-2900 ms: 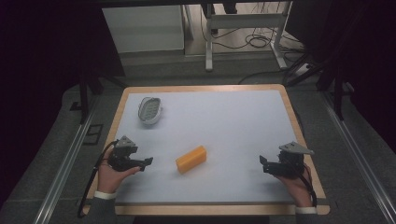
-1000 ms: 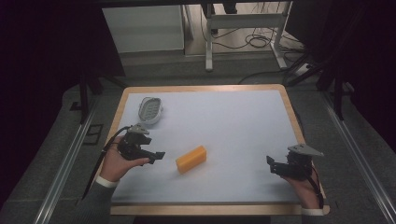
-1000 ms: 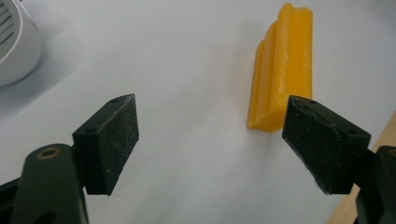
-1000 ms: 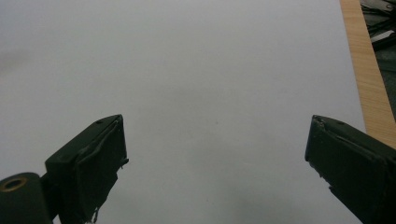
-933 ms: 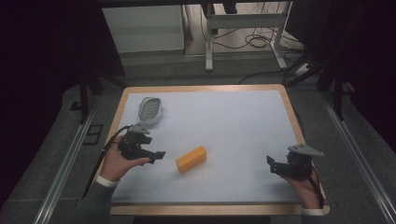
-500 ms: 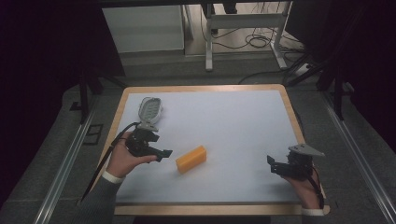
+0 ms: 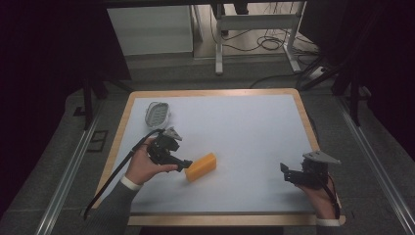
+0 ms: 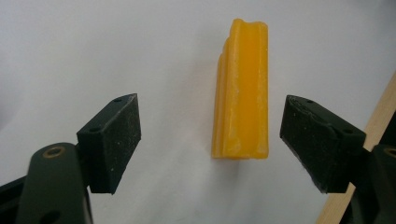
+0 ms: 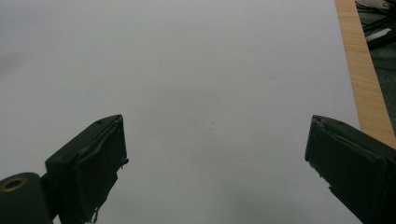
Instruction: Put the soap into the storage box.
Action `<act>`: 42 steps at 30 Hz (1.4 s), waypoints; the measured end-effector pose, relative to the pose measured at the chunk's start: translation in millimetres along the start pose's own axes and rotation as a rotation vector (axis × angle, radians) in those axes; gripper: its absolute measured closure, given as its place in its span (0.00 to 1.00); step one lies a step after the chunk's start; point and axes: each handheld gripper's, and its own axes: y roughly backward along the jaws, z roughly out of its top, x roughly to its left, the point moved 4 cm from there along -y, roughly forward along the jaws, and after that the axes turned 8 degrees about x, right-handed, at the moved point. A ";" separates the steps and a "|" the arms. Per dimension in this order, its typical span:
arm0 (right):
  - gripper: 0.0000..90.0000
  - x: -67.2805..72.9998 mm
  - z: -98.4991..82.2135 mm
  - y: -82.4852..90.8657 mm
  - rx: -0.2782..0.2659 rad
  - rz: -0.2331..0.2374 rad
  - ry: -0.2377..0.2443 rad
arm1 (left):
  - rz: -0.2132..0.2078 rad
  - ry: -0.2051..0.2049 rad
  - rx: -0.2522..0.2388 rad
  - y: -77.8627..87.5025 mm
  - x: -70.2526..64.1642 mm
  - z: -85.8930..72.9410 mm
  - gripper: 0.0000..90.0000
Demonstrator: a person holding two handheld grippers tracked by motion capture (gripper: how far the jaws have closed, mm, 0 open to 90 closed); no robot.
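High view: the left claw (image 7: 185, 165), jaws apart, sits just left of the yellow block (image 7: 200, 167); open desk (image 7: 244, 127) surface lies beyond it, and a grey soap dish (image 7: 157, 114) behind. The right claw (image 7: 285, 172) hovers near the desk's right edge, well apart from the block.

Left gripper view: the block (image 8: 243, 91) lies lengthwise ahead of the spread jaws, nearer the right one.

Right gripper view: the jaws stand wide, with bare desk (image 9: 210, 84) ahead and a wooden rim at right.

White-topped, wood-rimmed bench (image 7: 254, 103); yellow block (image 7: 200, 167) just ahead of the left claw (image 7: 185, 165), grey dish (image 7: 157, 114) beyond.
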 end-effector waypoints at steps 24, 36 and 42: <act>0.06 -1.4 -1.7 -2.5 0.010 0.002 -0.008 | -0.044 -0.018 0.119 -52.8 -18.9 20.3 0.36; 0.06 -2.4 -2.8 -4.0 0.017 -0.001 -0.008 | -0.057 -0.011 0.163 -75.2 -21.3 20.3 0.59; 0.06 -2.6 -2.9 -3.3 0.018 -0.005 -0.009 | -0.029 -0.017 0.157 -74.8 -21.9 19.5 0.67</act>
